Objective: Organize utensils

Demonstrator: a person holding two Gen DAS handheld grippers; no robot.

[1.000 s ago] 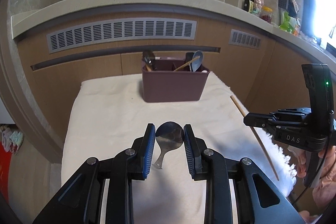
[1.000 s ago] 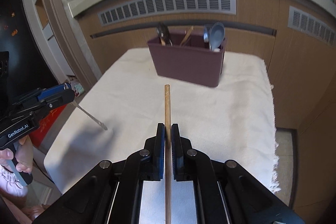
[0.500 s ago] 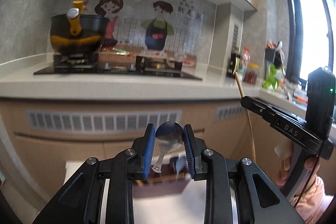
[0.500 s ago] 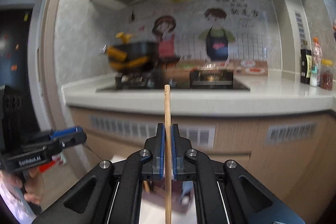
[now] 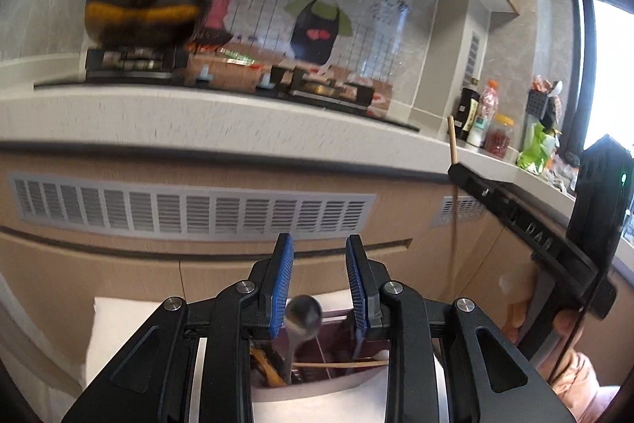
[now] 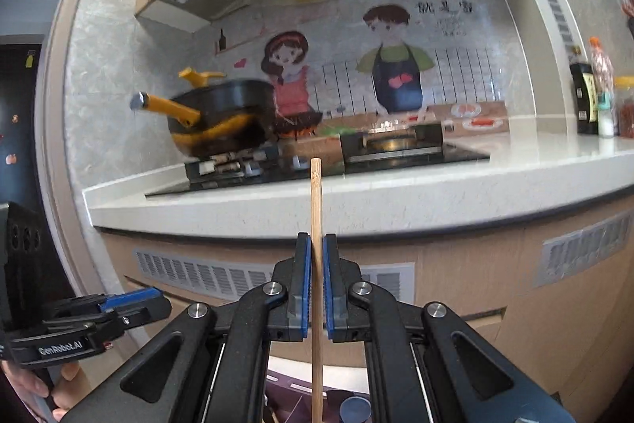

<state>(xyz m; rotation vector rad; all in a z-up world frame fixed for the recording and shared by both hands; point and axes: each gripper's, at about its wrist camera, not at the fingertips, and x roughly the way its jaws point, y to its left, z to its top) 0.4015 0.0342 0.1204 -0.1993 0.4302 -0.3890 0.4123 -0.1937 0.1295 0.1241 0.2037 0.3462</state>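
Observation:
My left gripper [image 5: 319, 284] is open above the maroon utensil holder [image 5: 340, 369]. A metal spoon [image 5: 303, 316] stands bowl-up in the holder, below and between the jaws, free of the pads. Wooden utensils [image 5: 340, 364] lie in the holder too. My right gripper [image 6: 316, 280] is shut on a bamboo chopstick [image 6: 316, 193], held upright above the holder [image 6: 293, 399]. It shows in the left wrist view [image 5: 457, 167] at right with the chopstick [image 5: 451, 141]. The left gripper shows at the lower left of the right wrist view [image 6: 130, 302].
The holder stands on a white cloth [image 5: 123, 335] over a small table. Behind is a cabinet front with vent grilles [image 5: 190, 213], a counter [image 5: 198, 117] with a stove, a black and yellow pot [image 5: 146, 6], and bottles [image 5: 479, 121] at right.
Both grippers swung up over the holder. The left gripper opened and the spoon dropped from its jaws into the holder. The right gripper still holds the chopstick upright.

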